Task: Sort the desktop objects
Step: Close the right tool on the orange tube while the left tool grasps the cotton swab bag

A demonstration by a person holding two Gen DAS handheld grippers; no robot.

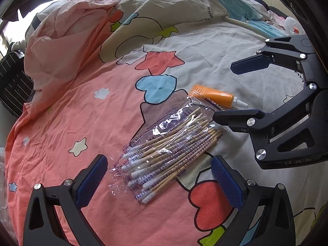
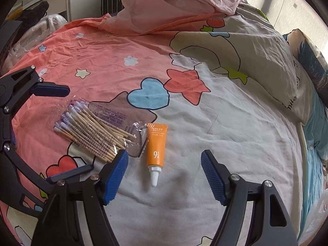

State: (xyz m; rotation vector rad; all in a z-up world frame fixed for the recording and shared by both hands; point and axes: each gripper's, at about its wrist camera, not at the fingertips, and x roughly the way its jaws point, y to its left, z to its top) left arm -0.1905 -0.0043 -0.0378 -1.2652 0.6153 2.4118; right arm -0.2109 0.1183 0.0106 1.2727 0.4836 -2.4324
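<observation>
A clear bag of cotton swabs (image 1: 170,149) lies on the patterned bedsheet (image 1: 82,112); it also shows in the right wrist view (image 2: 92,132). A small orange tube (image 2: 156,145) with a white nozzle lies just beside the bag's end, also in the left wrist view (image 1: 213,96). My left gripper (image 1: 158,176) is open, its fingers either side of the bag's near end. My right gripper (image 2: 164,172) is open, its fingers either side of the tube's nozzle. Each gripper shows in the other's view: the right (image 1: 223,91), the left (image 2: 79,129).
A crumpled pink blanket (image 2: 174,10) is piled at the far side of the bed. A pillow (image 2: 276,65) lies at the right. A dark striped bag (image 1: 14,82) stands off the left edge, and plastic-wrapped items (image 2: 37,34) sit beyond the bed.
</observation>
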